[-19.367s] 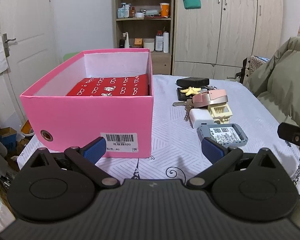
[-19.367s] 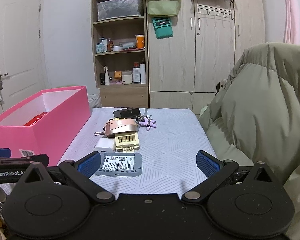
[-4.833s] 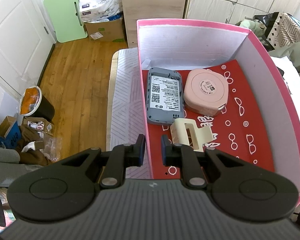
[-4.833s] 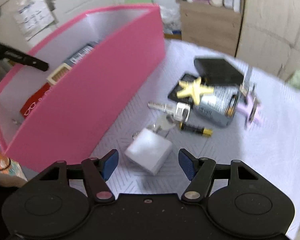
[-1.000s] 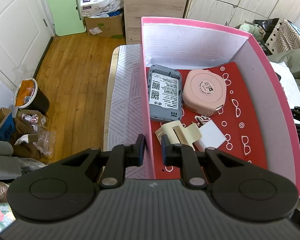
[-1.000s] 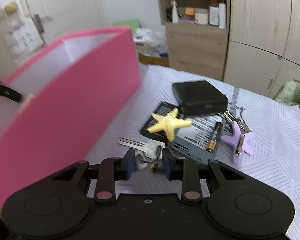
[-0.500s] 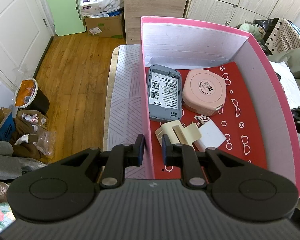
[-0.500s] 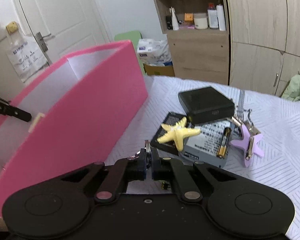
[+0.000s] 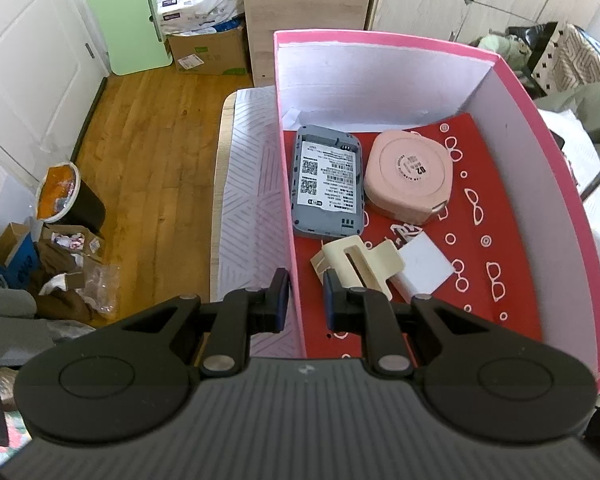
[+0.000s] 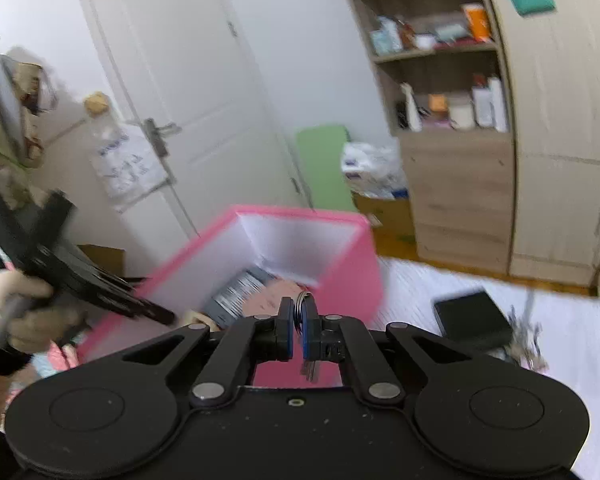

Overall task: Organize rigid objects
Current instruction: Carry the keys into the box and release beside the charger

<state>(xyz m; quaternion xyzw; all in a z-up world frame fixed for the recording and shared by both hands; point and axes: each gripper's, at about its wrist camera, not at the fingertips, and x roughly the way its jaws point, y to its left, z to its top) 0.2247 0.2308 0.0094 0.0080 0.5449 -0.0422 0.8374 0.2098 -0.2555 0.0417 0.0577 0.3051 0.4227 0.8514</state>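
Key ring (image 10: pixel 301 307) pinched between closed right gripper (image 10: pixel 297 332) pads, keys dangling beneath, before pink box (image 10: pixel 352 264).

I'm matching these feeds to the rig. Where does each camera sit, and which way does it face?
Left wrist: on the left tool, looking steeply down into the pink box, whose near wall the tool clamps; only its own fingers show.
Right wrist: on the right tool, shut on a key ring, facing nearly level toward the box, door and shelves; the person's gloved left hand shows.
Shared: the box, the grey device inside, the green board.
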